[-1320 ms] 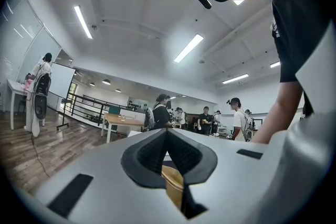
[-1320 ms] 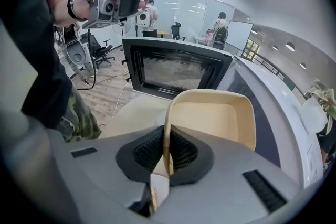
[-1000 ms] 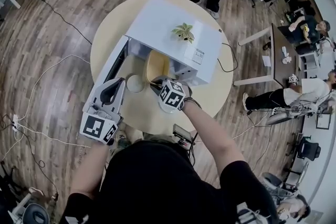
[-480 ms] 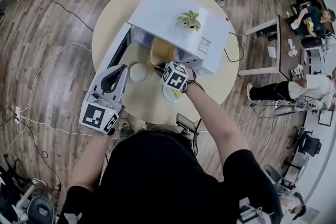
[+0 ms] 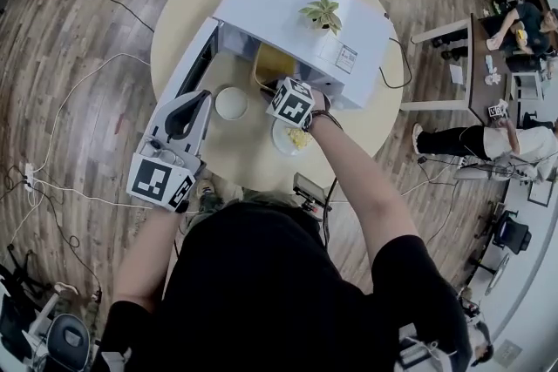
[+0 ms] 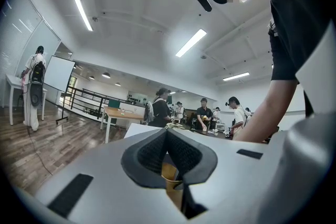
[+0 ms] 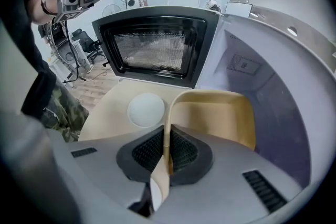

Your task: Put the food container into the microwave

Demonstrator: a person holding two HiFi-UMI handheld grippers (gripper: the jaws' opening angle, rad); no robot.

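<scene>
Food container [image 7: 210, 118] has entered microwave [image 5: 261, 4], rim pinched in right gripper [image 7: 167, 153] jaws.

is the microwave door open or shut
Open. The door stands swung clear of the cavity, and the right gripper holds the container at the cavity's mouth.
</scene>
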